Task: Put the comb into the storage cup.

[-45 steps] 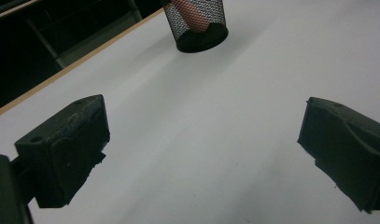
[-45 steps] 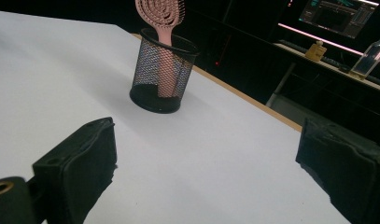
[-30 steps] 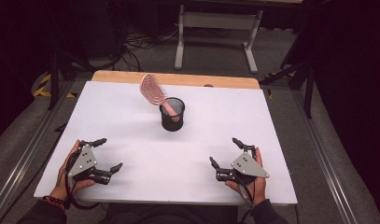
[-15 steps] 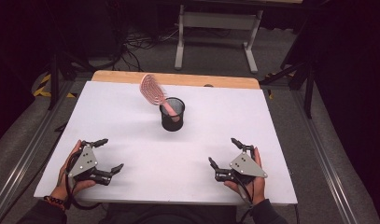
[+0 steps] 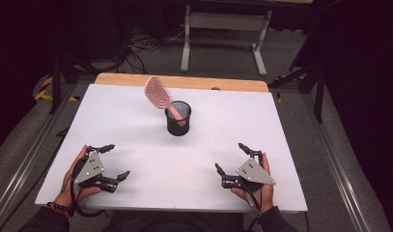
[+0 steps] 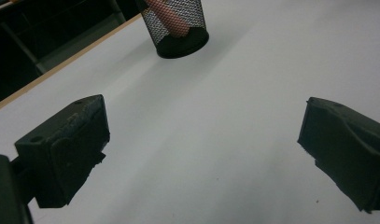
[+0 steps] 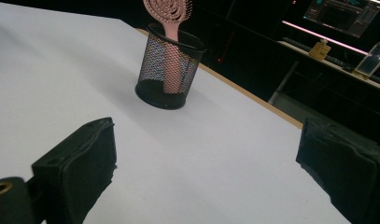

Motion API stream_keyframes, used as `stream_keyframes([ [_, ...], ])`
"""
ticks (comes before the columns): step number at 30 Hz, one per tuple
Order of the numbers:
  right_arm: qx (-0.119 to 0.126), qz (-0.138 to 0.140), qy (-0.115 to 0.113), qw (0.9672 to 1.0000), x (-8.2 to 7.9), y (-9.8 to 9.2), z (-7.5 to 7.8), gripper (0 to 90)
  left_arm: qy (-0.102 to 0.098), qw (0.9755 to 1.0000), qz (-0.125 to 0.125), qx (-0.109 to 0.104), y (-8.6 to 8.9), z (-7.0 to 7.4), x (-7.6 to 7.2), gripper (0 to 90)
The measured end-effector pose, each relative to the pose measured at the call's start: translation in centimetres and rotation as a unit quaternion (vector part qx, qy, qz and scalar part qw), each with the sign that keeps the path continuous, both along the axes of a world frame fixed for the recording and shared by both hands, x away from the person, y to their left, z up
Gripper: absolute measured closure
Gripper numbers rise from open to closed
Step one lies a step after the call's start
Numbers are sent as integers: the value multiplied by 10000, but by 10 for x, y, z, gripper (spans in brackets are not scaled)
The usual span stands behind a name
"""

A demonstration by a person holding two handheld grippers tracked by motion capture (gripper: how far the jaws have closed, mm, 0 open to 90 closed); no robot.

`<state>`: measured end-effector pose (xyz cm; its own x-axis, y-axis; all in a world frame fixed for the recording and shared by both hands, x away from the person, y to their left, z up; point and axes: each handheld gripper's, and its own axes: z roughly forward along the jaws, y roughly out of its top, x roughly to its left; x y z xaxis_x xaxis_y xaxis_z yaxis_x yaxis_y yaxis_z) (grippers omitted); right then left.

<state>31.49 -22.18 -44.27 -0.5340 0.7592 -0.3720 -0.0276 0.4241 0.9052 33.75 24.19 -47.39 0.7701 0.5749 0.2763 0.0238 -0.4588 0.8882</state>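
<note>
A black mesh cup [image 5: 178, 117] stands upright near the middle of the white table [image 5: 136, 121], toward the far side. A pink hairbrush [image 5: 158, 92] stands in it, handle down, head leaning out to the left. The cup [image 6: 177, 25] and the brush handle [image 6: 171, 21] show at the top of the left gripper view; cup [image 7: 169, 70] and brush [image 7: 169, 14] appear in the right gripper view. My left gripper [image 5: 113, 161] rests open at the near left. My right gripper [image 5: 231, 157] rests open at the near right. Both hold nothing.
A wooden strip [image 5: 184, 82] runs along the table's far edge. Beyond it stand a grey table frame [image 5: 223, 24] and floor cables. A monitor [image 7: 346, 11] and small bottles sit on a desk in the dark background.
</note>
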Motion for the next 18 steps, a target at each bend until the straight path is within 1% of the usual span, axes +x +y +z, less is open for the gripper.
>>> stream_keyframes([
  [3,-30,-18,-17,10000,-1,0,0,52,14,10000,-8,-22,0,0,0,26],
  [5,-56,-16,-44,10000,-1,1,0,52,19,10000,-10,8,0,0,1,26],
  [10,-92,-6,5,10000,-1,1,0,52,34,10000,2,1,0,0,2,27],
  [14,-66,-49,-33,10000,-1,-2,1,52,50,10000,2,41,0,0,2,26],
  [18,-44,-46,-13,10000,-1,-2,1,52,53,10000,16,13,0,0,3,26],
])
